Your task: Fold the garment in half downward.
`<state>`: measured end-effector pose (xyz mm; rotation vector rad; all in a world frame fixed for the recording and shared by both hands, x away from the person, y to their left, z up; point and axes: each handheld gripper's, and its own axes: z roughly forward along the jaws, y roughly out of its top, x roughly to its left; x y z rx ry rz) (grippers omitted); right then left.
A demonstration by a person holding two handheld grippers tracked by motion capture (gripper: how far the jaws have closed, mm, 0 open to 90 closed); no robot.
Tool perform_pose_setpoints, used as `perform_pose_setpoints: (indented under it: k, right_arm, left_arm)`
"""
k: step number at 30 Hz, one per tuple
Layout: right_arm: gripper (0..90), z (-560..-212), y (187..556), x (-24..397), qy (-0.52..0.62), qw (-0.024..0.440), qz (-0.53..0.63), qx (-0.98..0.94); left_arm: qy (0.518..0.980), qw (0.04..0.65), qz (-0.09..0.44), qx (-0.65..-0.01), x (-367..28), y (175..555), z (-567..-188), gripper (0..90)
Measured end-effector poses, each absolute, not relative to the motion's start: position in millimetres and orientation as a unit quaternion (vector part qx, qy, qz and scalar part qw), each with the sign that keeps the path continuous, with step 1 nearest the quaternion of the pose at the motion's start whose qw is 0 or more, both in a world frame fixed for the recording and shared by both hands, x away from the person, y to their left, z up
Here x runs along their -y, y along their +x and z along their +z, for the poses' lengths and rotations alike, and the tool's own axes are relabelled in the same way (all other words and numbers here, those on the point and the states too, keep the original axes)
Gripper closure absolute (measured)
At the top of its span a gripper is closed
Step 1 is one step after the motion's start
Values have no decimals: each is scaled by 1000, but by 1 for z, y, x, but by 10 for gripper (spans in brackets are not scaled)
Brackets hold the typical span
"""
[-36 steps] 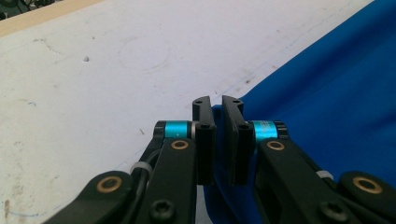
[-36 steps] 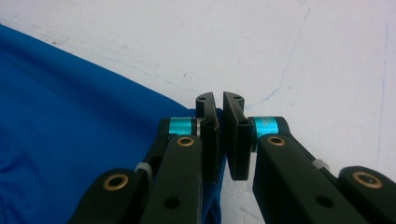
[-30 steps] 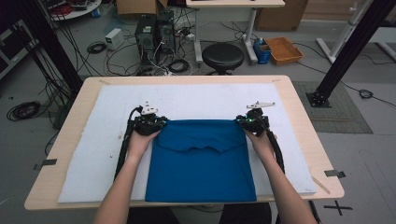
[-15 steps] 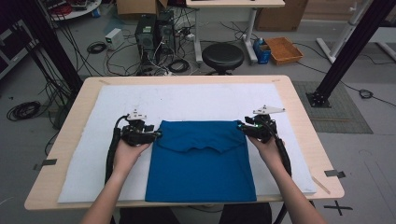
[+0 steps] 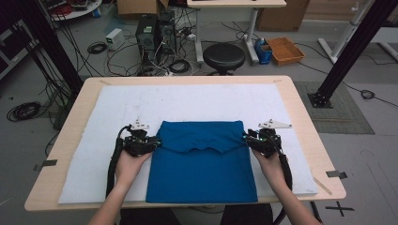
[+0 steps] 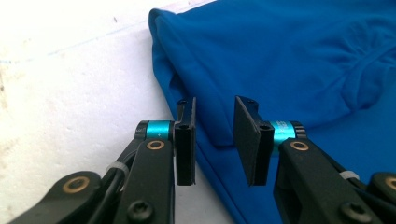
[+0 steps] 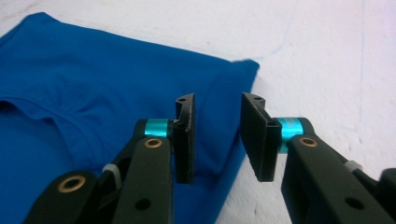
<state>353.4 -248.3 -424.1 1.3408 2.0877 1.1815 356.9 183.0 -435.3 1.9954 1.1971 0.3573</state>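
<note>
Blue shirt [image 5: 202,161] lies folded into a neat rectangle on the white mat [image 5: 197,101] at the worktop's near edge, its top turned down. Left gripper [image 6: 214,140] and right gripper [image 7: 217,140] flank it, jaws just narrowing, spread, pinching nothing.

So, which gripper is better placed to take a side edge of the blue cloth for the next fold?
Neither clearly: the left gripper and the right gripper each stand open at one side edge of the blue cloth.
</note>
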Motion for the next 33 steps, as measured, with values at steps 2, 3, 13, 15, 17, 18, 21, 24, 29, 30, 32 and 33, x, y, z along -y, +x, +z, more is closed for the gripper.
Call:
perform_pose_setpoints:
  k: [2, 3, 13, 15, 17, 18, 21, 24, 29, 30, 32, 33]
  right_arm:
    - [677, -427, 353, 249, 489, 193, 416, -742]
    - [687, -428, 353, 249, 490, 194, 412, -743]
    - [735, -441, 355, 237, 490, 189, 372, -765]
    - [782, -443, 356, 236, 488, 191, 362, -771]
    - [840, -444, 356, 235, 483, 190, 360, -775]
    - [864, -444, 356, 234, 479, 193, 359, -778]
    - [889, -444, 355, 232, 472, 199, 358, -781]
    - [891, -443, 354, 233, 470, 196, 363, -780]
    - [892, -437, 351, 237, 470, 190, 380, -774]
    - [891, -436, 350, 238, 470, 190, 383, -773]
    - [891, -434, 349, 241, 469, 189, 389, -770]
    - [891, -433, 349, 242, 470, 187, 390, -769]
  left_arm:
    - [783, 377, 145, -473, -181, 357, -436, 700]
    - [783, 376, 145, -473, -180, 357, -437, 713]
    - [783, 372, 143, -478, -175, 359, -440, 787]
    - [784, 369, 142, -478, -175, 360, -440, 811]
    - [785, 368, 143, -477, -174, 359, -440, 860]
    - [787, 367, 143, -474, -174, 359, -440, 871]
    - [788, 368, 141, -474, -174, 359, -440, 880]
    - [786, 371, 143, -473, -174, 359, -439, 881]
    - [779, 385, 139, -474, -176, 357, -436, 883]
    - [779, 386, 137, -474, -177, 356, -435, 884]
    - [776, 392, 136, -474, -178, 355, -434, 884]
    - [775, 395, 134, -475, -179, 355, -433, 884]
